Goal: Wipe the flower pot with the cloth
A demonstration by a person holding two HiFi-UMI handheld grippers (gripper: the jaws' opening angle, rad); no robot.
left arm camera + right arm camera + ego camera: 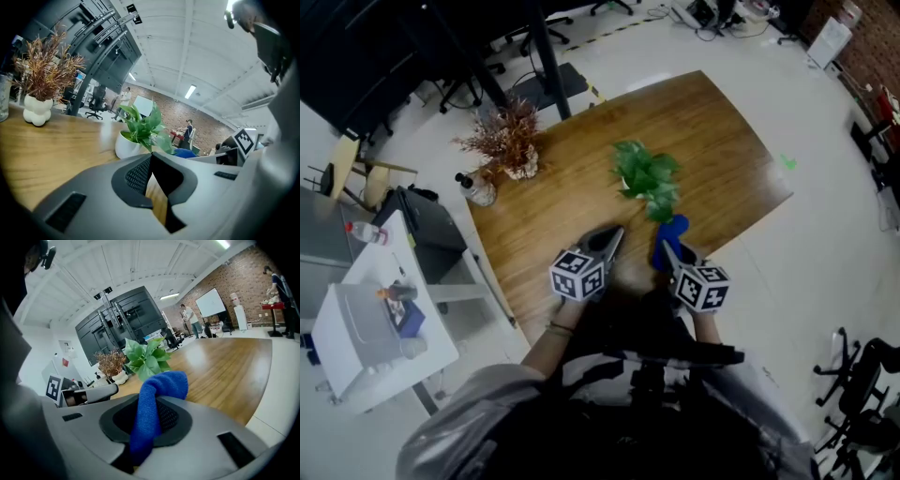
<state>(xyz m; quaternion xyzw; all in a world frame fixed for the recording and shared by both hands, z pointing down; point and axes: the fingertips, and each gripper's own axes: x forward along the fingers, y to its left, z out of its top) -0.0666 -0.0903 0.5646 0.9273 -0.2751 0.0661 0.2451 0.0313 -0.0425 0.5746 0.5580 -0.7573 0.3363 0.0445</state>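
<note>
Two grippers, both short of the white flower pot [126, 146] standing mid-desk [722, 141]: right gripper [667, 248], jaws clenched on the blue cloth [675, 228]; left gripper [615, 238], jaws drawn together on nothing. Cloth near the pot, apparently not touching it; wiping seemingly not begun, the whole pot left to do.

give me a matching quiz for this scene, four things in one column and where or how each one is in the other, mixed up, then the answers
1 cloth
2 left gripper
3 flower pot
4 dried plant

a jaws together, nothing between them
b white, holds green leaves
c clamped in the right gripper
d near the far left corner of the table

Pairs: 1-c, 2-a, 3-b, 4-d
</note>
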